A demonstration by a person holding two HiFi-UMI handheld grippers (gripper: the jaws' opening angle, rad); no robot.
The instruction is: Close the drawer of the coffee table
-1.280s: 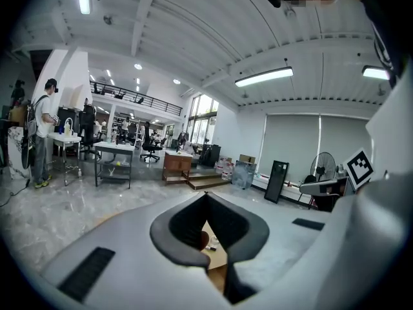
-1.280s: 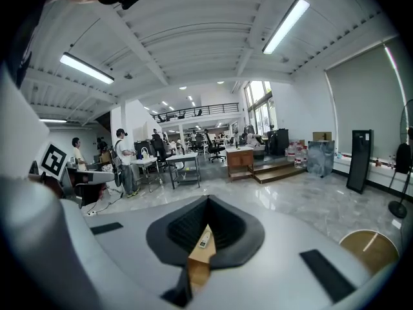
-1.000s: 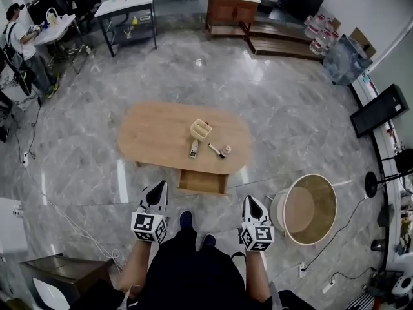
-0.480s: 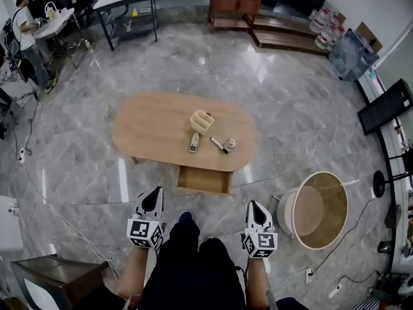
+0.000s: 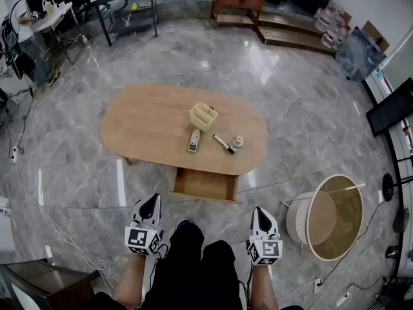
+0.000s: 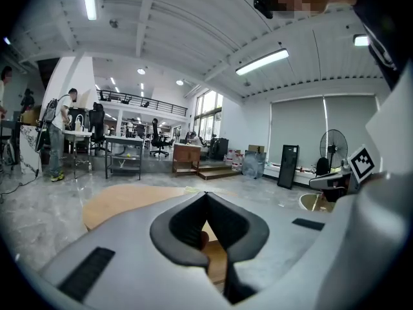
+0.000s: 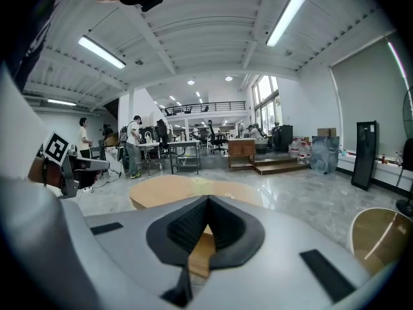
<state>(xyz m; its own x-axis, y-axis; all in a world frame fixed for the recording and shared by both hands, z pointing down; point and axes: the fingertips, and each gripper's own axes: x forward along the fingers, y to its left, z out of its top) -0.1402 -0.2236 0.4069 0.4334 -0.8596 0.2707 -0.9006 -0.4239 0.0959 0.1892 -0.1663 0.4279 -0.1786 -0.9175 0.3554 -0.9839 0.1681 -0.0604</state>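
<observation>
An oval wooden coffee table stands on the marble floor ahead of me. Its drawer sticks out open from the near edge, empty as far as I can see. My left gripper is held low, short of the drawer and to its left, jaws shut and empty. My right gripper is held level with it, short of the drawer's right corner, also shut and empty. Both gripper views look over the shut jaws at the table and the drawer front.
On the table top sit a cream divided holder, a remote, a marker and a small round object. A round tub-like side table stands at the right. A dark cabinet and cables lie at the lower left.
I have stepped closer: the table and drawer appear larger and nearer. Both grippers stay shut, held low in front of me.
</observation>
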